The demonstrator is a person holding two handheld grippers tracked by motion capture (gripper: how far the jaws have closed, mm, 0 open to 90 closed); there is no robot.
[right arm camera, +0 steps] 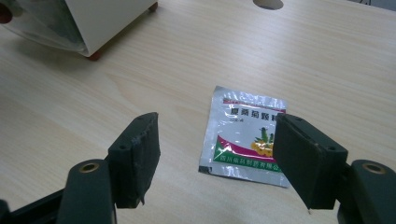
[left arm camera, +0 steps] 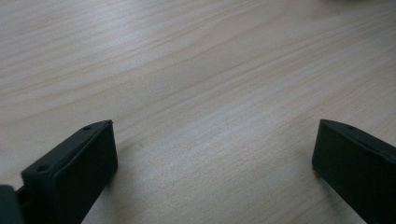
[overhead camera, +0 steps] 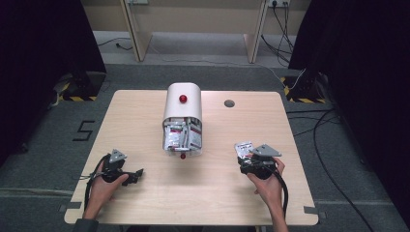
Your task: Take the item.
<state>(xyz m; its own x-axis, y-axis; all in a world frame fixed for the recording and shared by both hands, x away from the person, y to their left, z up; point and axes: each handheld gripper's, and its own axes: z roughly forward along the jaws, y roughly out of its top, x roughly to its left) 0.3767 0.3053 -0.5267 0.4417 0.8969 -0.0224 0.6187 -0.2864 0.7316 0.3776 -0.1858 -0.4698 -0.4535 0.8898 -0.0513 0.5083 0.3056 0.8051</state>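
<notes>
Lying flat on table [right arm camera: 70, 112], sachet [right arm camera: 243, 137], right gripper [right arm camera: 217, 161] jaws apart above it, left gripper [left arm camera: 212, 161] jaws apart.

This looks like a lab or recording studio set up for filming handwork, not a home. A pale wooden surface [overhead camera: 145, 203] stands alone on grey carpet floor [overhead camera: 38, 154], flanked by tall black curtains [overhead camera: 38, 48]. Yellow-and-black hazard tape [overhead camera: 72, 98] marks stand feet at both sides, loose black cables [overhead camera: 329, 145] trail over the floor, and a tape numeral [overhead camera: 83, 130] is stuck beside the surface
</notes>
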